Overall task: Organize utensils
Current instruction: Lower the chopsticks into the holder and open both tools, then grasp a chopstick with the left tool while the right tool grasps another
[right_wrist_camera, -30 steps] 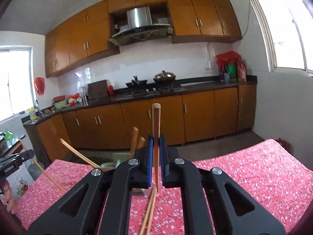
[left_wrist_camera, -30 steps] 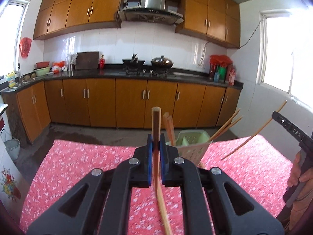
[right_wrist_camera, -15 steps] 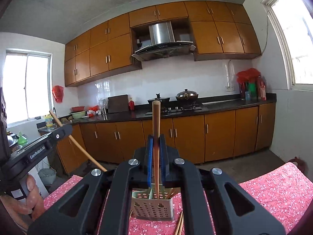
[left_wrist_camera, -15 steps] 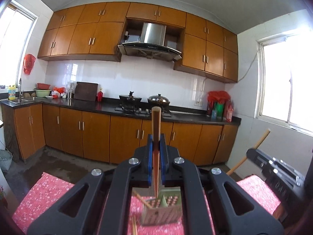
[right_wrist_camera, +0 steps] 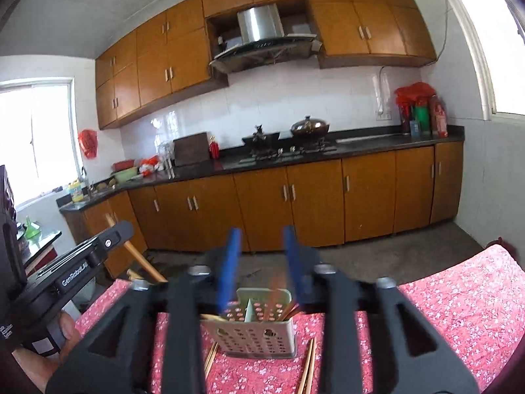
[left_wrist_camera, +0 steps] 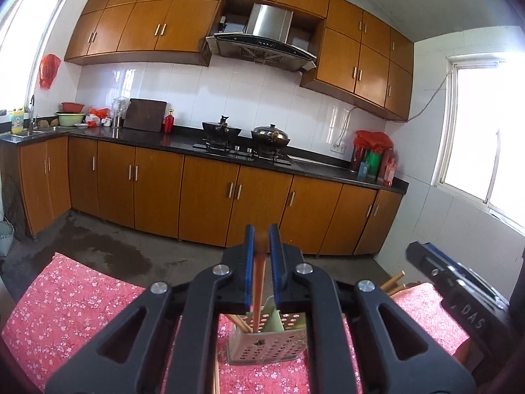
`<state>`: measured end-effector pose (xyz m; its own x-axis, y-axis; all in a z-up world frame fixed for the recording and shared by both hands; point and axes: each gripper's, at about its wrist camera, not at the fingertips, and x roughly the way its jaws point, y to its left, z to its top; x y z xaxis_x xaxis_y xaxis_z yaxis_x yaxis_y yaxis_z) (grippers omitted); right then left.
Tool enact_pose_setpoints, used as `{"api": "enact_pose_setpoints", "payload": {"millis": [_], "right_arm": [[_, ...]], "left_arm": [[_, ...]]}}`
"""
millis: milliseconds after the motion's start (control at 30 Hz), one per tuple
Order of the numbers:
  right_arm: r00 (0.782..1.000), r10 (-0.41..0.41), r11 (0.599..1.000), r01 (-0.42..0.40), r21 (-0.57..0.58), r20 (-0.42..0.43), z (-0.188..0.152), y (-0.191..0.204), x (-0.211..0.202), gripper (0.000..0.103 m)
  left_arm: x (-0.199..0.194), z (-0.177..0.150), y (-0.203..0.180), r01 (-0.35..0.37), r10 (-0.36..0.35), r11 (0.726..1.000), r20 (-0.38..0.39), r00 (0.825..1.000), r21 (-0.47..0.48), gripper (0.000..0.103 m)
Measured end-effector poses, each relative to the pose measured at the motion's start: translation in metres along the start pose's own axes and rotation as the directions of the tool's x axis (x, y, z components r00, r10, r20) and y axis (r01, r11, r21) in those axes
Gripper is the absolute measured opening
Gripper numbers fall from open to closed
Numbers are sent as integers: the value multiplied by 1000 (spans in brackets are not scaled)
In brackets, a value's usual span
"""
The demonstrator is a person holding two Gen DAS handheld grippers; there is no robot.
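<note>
A pale green perforated utensil holder point(left_wrist_camera: 267, 344) stands on the red flowered tablecloth point(left_wrist_camera: 75, 312), with several wooden chopsticks in it. My left gripper point(left_wrist_camera: 261, 239) is right above it, jaws slightly parted, with a chopstick point(left_wrist_camera: 259, 282) blurred between them and its lower end in the holder. My right gripper point(right_wrist_camera: 262, 246) is open above the holder point(right_wrist_camera: 254, 331); a blurred chopstick point(right_wrist_camera: 274, 298) is dropping into the right compartment. Each gripper shows at the edge of the other's view.
Loose chopsticks point(right_wrist_camera: 308, 364) lie on the cloth beside the holder, and more point(right_wrist_camera: 210, 359) on its left. Kitchen cabinets and a counter point(left_wrist_camera: 229, 154) with a stove stand beyond the table's far edge.
Both grippers tilted down over the holder. The right gripper opened and let its chopstick fall in. The left jaws loosened and its chopstick slid down.
</note>
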<state>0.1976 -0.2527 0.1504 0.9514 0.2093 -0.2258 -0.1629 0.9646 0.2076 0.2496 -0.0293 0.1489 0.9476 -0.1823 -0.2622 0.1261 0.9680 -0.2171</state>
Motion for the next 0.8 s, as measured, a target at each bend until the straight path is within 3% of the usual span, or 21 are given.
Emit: {"api": "enact_pose_setpoints", "payload": {"millis": [233,300,400,467,567,633,700,800], "right_arm": [[993,-82,996,79,40,81,14,-27,-42,36],[991,-132,990,129,60,38,3,-45,-47,36],[979,-180,978,188,86,-93,-31,-73,-37,36],[956,-177,974,204,101,-232,-67,-90,-19,35],[890,-88,976,168,142,-448,-132,-100,9,24],[846,-51,982,140,129,-530,-168,-92,18,22],[825,-29,986,115,118,-564,-188,-82,21,22],[796,-6,993,78,93,-605,-210,-63,28,22]], "left_arm": [[-40,11,23,-33,35,999,41,999,-27,24],[-57,5,39,-64,65,998,35,997,-28,24],[-72,-15,61,-119,119,992,2,993,-33,27],[-70,-40,81,-157,154,987,-72,985,-37,27],[-56,-81,103,-198,191,980,-198,962,-19,26],[-42,-111,116,-200,184,980,-305,935,-22,26],[-33,-140,121,-183,156,983,-389,908,-33,25],[-25,-167,119,-149,119,988,-450,885,-31,25]]}}
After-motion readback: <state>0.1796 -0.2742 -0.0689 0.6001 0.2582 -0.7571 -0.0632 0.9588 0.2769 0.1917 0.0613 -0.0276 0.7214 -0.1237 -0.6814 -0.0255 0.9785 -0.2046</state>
